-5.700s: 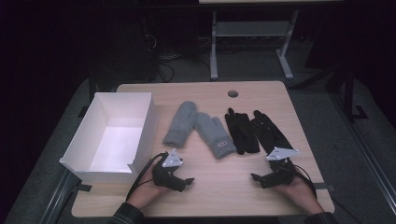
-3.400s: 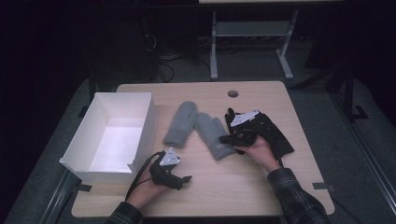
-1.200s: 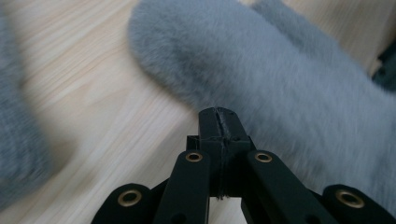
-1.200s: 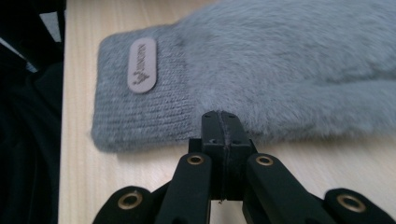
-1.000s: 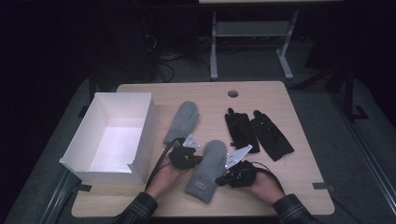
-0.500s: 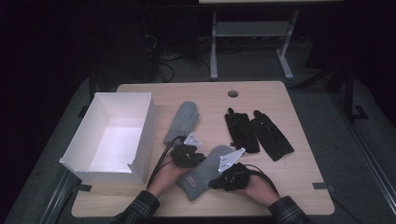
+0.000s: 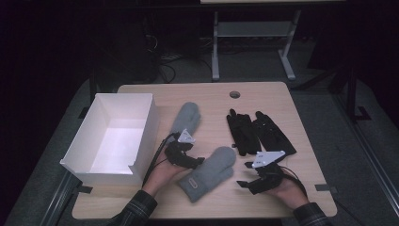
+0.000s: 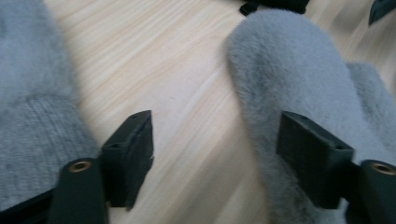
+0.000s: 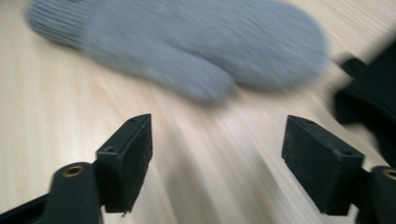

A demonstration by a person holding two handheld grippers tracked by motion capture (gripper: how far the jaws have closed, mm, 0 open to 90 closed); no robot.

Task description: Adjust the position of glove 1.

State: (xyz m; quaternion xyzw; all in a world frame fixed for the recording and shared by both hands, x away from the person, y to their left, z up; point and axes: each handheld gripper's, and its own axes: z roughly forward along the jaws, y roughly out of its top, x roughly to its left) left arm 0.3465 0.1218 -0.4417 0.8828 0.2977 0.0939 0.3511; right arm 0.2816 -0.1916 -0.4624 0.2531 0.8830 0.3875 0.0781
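Grey mitten (image 7: pixel 207 173) lies slantwise at the table's (image 7: pixel 306 117) near edge between both wide-jawed, empty grippers (left gripper (image 7: pixel 184 159) at its fuzzy side, right gripper (image 7: pixel 258 180) apart), seemingly laid down for pairing.

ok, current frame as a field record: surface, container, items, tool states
surface: wooden table
container: white box, open top, left side of table
grey mittens: near mitten front centre; far mitten behind it, next to the box
black gloves: pair, right of centre
left tool: open, at near mitten's left edge
right tool: open, holding nothing, right of near mitten
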